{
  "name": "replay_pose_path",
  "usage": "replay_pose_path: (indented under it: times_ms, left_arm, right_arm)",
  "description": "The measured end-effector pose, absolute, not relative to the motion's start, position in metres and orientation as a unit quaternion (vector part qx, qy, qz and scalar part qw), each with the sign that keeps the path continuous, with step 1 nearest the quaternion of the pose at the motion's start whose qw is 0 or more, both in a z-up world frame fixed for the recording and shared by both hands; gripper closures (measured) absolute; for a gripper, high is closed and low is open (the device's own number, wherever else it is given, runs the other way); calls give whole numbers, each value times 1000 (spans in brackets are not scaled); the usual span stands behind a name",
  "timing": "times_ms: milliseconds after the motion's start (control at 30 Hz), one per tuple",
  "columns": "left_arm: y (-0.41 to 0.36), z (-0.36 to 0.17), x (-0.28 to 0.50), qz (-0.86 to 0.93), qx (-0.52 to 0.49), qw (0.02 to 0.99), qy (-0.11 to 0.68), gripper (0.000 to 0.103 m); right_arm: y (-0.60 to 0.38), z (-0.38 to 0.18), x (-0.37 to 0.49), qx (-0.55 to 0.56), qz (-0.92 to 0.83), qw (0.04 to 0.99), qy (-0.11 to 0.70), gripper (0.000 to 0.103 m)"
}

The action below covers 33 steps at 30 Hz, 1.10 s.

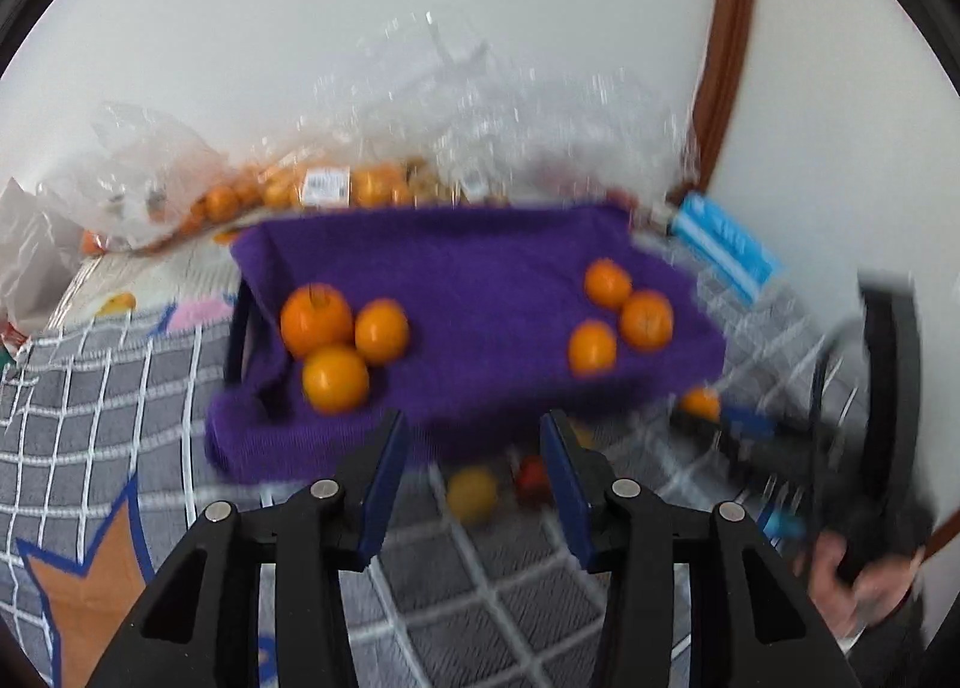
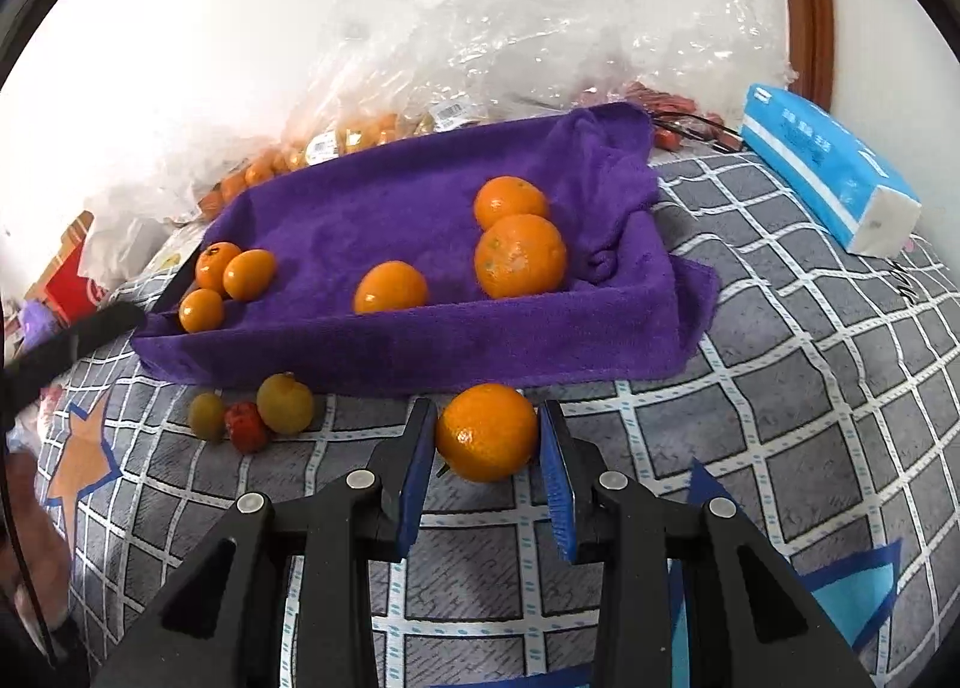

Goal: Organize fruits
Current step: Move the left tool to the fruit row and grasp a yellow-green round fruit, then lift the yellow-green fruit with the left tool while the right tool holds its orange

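Note:
A tray lined with a purple towel (image 2: 420,208) holds several oranges: three at its left end (image 2: 225,280) and three toward the right (image 2: 519,256). It also shows in the left wrist view (image 1: 480,280). My right gripper (image 2: 487,436) has its blue pads on both sides of an orange (image 2: 486,433) lying on the checked cloth just in front of the tray. My left gripper (image 1: 474,436) is open and empty, in front of the tray's near edge. Two yellow fruits (image 2: 285,403) and a small red one (image 2: 246,427) lie on the cloth left of the orange.
Clear plastic bags with more oranges (image 2: 336,141) lie behind the tray by the wall. A blue tissue pack (image 2: 828,165) lies at the right. A red box (image 2: 72,280) stands at the far left. The grey checked cloth (image 2: 780,388) covers the surface.

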State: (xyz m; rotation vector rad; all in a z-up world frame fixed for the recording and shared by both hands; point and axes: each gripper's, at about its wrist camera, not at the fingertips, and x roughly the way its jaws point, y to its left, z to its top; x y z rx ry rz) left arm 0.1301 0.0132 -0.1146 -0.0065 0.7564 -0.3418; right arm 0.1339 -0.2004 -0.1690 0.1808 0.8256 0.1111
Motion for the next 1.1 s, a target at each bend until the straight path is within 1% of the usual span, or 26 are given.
replay_pose_path:
  times_ms: [133, 267, 333, 567, 667, 800, 1100]
  left_arm:
    - [13, -134, 132, -156, -5, 905, 397, 73]
    - [12, -142, 140, -162, -10, 895, 416, 74]
    - [12, -146, 140, -170, -18, 891, 421, 81]
    - [22, -141, 136, -148, -11, 894, 422, 81]
    - [28, -148, 139, -138, -1, 889, 436, 78]
    - [27, -154, 138, -130, 7, 893, 430, 78]
    - [34, -155, 144, -145, -28, 890, 432, 77]
  right_arm:
    - [-200, -170, 134, 85, 53, 910, 402, 69]
    - [-200, -170, 135, 86, 59, 909, 403, 69]
    - [-199, -170, 135, 84, 58, 910, 403, 69]
    - [-202, -170, 134, 91, 61, 909, 401, 69]
    - [-201, -171, 135, 94, 61, 908, 403, 69]
    - [-197, -170, 135, 85, 62, 909, 403, 69]
    - [-201, -170, 137, 96, 76, 907, 404, 69]
